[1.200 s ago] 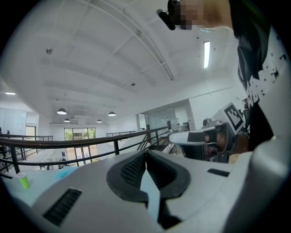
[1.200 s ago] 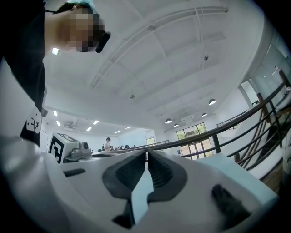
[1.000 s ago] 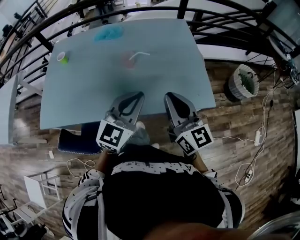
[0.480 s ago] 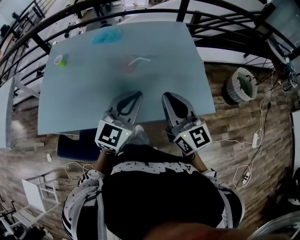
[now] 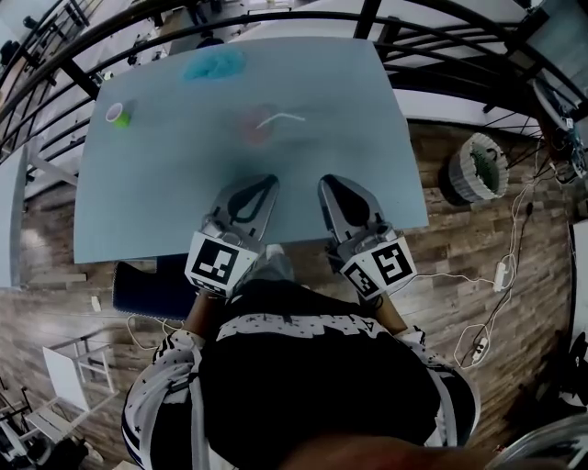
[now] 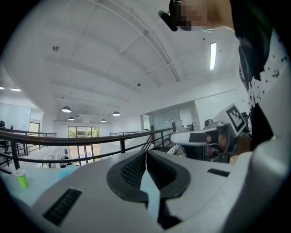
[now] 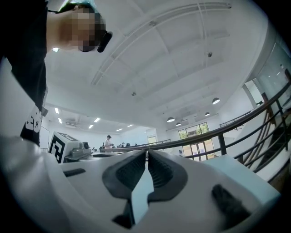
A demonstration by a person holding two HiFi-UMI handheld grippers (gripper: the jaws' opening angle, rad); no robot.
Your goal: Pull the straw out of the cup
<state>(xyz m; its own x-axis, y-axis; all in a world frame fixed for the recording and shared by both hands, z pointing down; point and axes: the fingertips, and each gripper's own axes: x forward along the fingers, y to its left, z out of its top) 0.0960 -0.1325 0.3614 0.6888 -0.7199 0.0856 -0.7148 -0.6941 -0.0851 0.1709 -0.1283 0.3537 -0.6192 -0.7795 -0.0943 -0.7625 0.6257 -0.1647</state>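
In the head view a clear pinkish cup [image 5: 254,127] stands near the middle of the pale blue table [image 5: 165,193], and a white straw [image 5: 280,118] leans out of it to the right. My left gripper [image 5: 272,181] and right gripper [image 5: 325,181] are held side by side at the table's near edge, well short of the cup. Both are shut with nothing between the jaws. In the left gripper view the left gripper [image 6: 146,154] tilts upward, its tips touching. The right gripper [image 7: 147,154] in the right gripper view is also shut and tilted up. Neither of these views shows the cup.
A small green cup [image 5: 120,115] stands at the table's far left, and a blue cloth-like heap [image 5: 214,63] lies at the far edge. A black railing [image 5: 276,18] curves behind the table. A round basket [image 5: 478,165] and cables lie on the wooden floor to the right.
Both grippers have stayed shut at the near table edge. The view has shifted slightly, so the table and cup sit a little lower and more to the right.
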